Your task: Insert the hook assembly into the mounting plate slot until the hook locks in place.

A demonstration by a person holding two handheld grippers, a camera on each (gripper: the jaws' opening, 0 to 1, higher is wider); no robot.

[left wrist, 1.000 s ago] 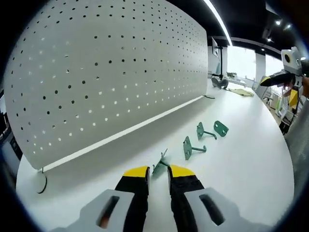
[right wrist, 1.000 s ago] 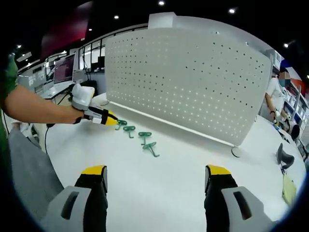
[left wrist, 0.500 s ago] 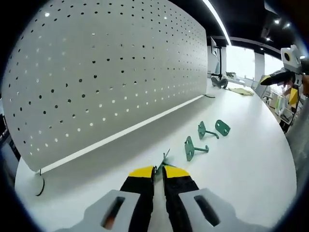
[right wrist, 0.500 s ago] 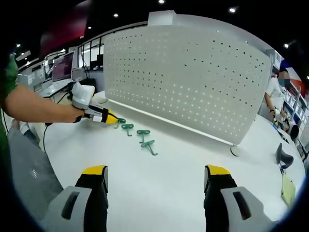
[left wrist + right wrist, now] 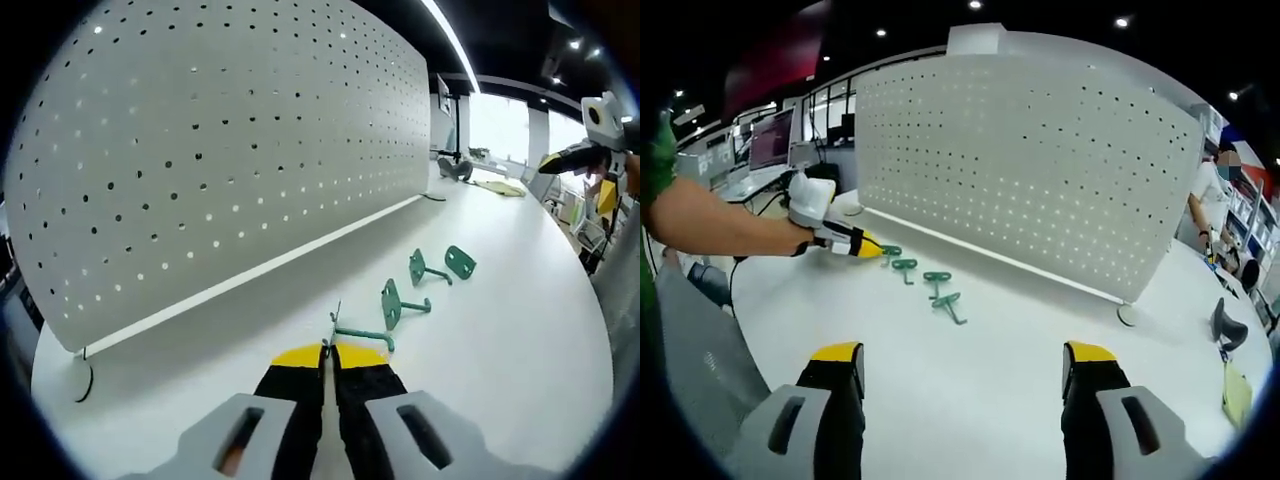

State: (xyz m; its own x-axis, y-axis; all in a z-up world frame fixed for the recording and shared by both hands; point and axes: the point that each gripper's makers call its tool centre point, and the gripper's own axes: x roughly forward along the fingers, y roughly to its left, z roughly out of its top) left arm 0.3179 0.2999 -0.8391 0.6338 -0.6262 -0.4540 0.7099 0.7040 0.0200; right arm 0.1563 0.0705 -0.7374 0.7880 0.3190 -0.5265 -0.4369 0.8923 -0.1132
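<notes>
My left gripper [image 5: 327, 352] is shut on a green metal hook [image 5: 362, 335], which sticks out to the right from between the yellow fingertips just above the white table [image 5: 500, 330]. Three more green hooks [image 5: 392, 303] [image 5: 420, 268] [image 5: 458, 262] lie in a row beyond it. The white pegboard plate [image 5: 230, 150] stands upright along the left. In the right gripper view, a person's arm holds the left gripper [image 5: 872, 250] at the end of the hook row [image 5: 936, 278], in front of the pegboard [image 5: 1040, 170]. My right gripper [image 5: 962, 362] is open with nothing between its fingers, well back from the hooks.
The right gripper [image 5: 578, 178] shows far off at the table's right end. A round pegboard foot [image 5: 1127, 313], a black device [image 5: 1230, 325] and a yellow cloth [image 5: 1237, 390] sit on the right of the table. Monitors [image 5: 770, 140] stand at the back left.
The left gripper's jaws have gone from slightly apart to shut on the nearest hook, which has turned so its shaft points right. The right gripper has stayed open and nearly still.
</notes>
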